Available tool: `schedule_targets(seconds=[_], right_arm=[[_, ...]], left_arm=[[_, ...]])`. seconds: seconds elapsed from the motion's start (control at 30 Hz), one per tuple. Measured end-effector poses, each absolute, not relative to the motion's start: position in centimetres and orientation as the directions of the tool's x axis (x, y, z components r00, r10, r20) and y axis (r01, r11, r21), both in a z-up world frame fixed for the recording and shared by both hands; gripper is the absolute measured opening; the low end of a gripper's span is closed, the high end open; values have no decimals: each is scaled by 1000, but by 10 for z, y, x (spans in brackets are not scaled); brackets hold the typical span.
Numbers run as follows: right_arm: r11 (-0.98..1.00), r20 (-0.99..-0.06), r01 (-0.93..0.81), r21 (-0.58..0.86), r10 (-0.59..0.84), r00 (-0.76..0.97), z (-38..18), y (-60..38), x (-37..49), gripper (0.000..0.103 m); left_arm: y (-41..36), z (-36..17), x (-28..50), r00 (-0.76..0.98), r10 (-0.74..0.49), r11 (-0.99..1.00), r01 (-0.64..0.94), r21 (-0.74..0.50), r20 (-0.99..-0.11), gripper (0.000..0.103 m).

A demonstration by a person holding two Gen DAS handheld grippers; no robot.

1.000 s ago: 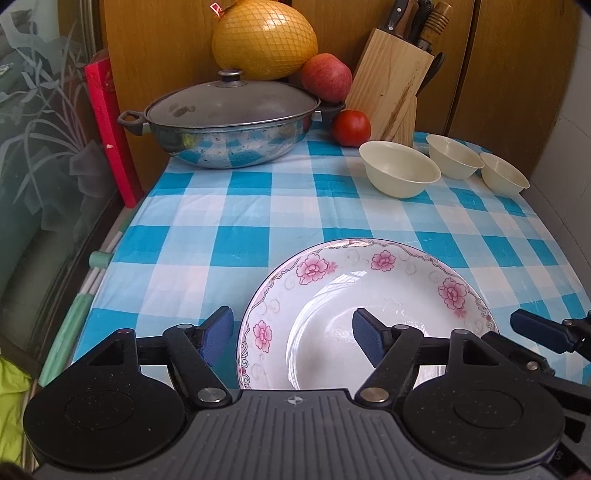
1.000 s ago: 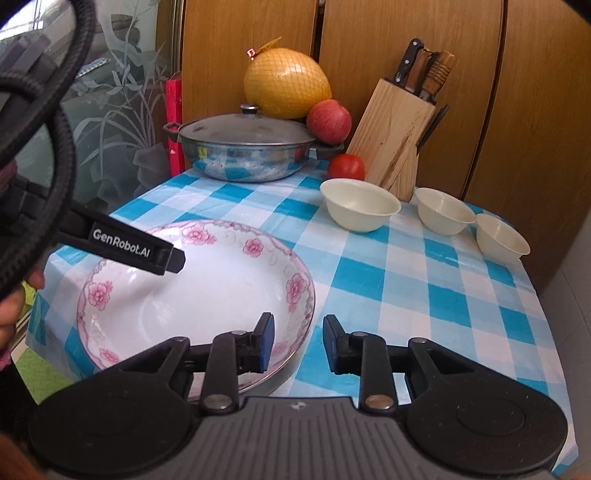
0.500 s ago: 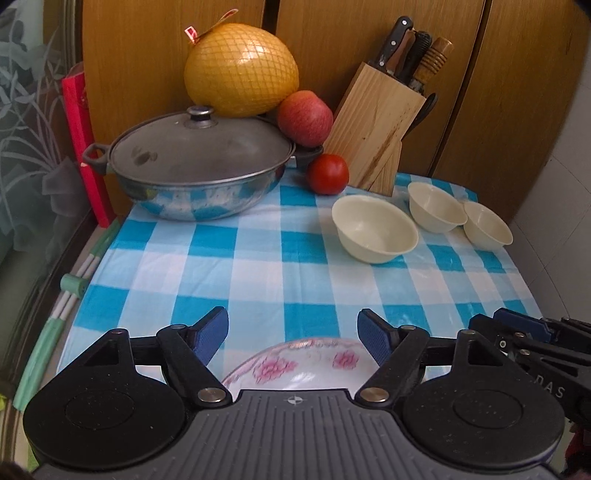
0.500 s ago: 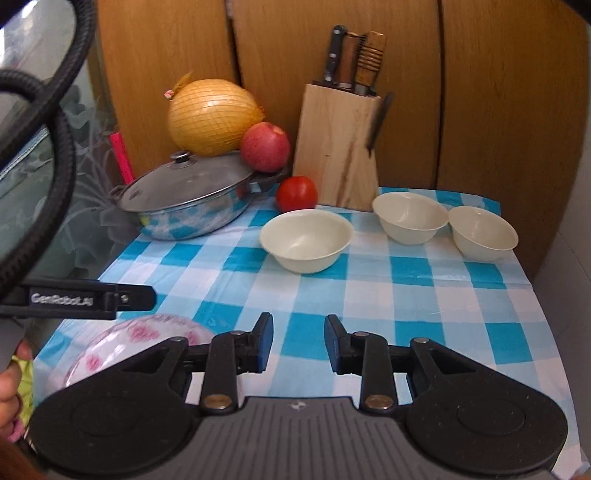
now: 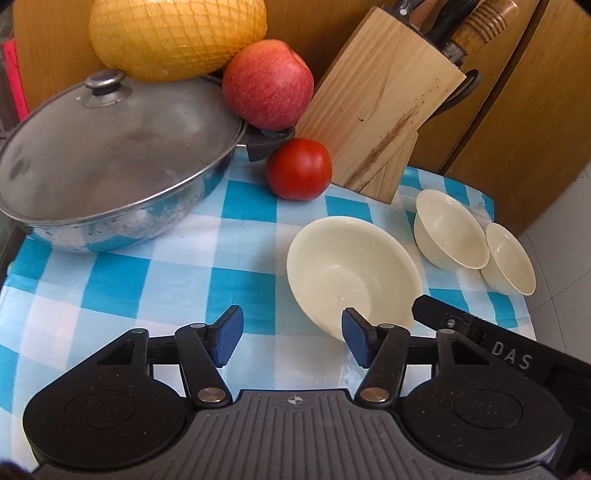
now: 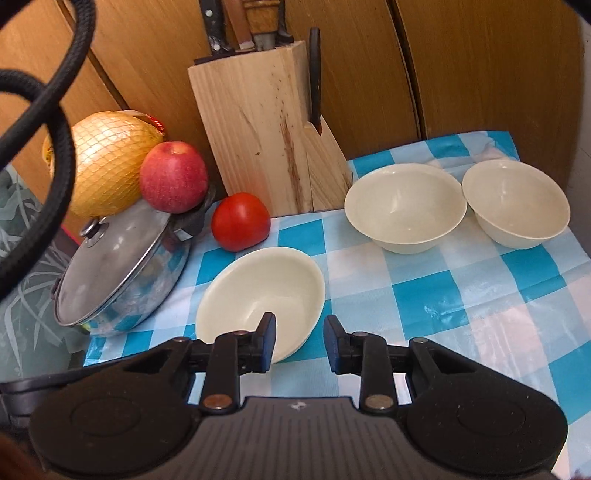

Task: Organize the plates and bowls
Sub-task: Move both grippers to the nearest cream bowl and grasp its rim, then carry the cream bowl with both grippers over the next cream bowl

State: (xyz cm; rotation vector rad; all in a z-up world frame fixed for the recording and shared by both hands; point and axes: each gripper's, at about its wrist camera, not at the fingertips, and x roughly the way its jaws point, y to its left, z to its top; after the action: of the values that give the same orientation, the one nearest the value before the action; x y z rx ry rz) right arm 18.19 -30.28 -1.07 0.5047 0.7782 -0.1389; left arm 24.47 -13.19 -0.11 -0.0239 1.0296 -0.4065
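Three cream bowls stand on the blue-and-white checked tablecloth. The largest bowl (image 5: 351,266) (image 6: 262,295) is nearest. A middle bowl (image 5: 448,232) (image 6: 404,206) and a small bowl (image 5: 508,264) (image 6: 515,203) stand to its right, side by side. My left gripper (image 5: 291,339) is open and empty, just left of the large bowl's near rim. My right gripper (image 6: 300,341) is open and empty, its left finger inside the large bowl's near rim and its right finger outside. The flowered plate is out of view.
A lidded steel pan (image 5: 110,162) (image 6: 122,266) sits at the left, with a netted pomelo (image 5: 177,33) and an apple (image 5: 267,83) behind it. A tomato (image 5: 299,168) and a wooden knife block (image 5: 380,114) stand at the back. The table edge runs right of the small bowl.
Both grippers have moved forward from over the flowered plate to the large cream bowl. The plate has dropped out of view. The right gripper's jaws have opened wider.
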Motion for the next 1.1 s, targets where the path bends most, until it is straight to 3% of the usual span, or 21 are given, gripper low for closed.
schedule_targets(seconds=[0.1, 0.2, 0.23, 0.3, 0.67, 0.83, 1.1], right_arm=[[870, -718, 308, 386, 74, 692, -21, -303, 194, 14], [866, -726, 313, 390, 80, 683, -28, -305, 201, 13], [864, -726, 312, 396, 86, 682, -28, -306, 202, 13], [859, -724, 310, 407, 96, 683, -28, -308, 202, 11], [862, -718, 234, 450, 192, 669, -13, -305, 154, 11], [859, -736, 254, 444, 188, 650, -21, -304, 129, 11], [821, -697, 307, 481, 146, 702, -11, -327, 108, 13]], left_arm=[[-140, -8, 257, 455, -318, 932, 309, -187, -832, 51], [-148, -18, 267, 442, -283, 939, 308, -152, -851, 35], [-149, -22, 270, 428, -293, 936, 311, -165, -855, 34], [-150, -26, 273, 394, -319, 926, 324, -194, -862, 22], [-135, -17, 234, 322, -351, 896, 388, -216, -879, 22], [-145, -19, 208, 335, -318, 885, 439, -152, -887, 23], [-141, 0, 203, 427, -286, 895, 438, -80, -858, 45]])
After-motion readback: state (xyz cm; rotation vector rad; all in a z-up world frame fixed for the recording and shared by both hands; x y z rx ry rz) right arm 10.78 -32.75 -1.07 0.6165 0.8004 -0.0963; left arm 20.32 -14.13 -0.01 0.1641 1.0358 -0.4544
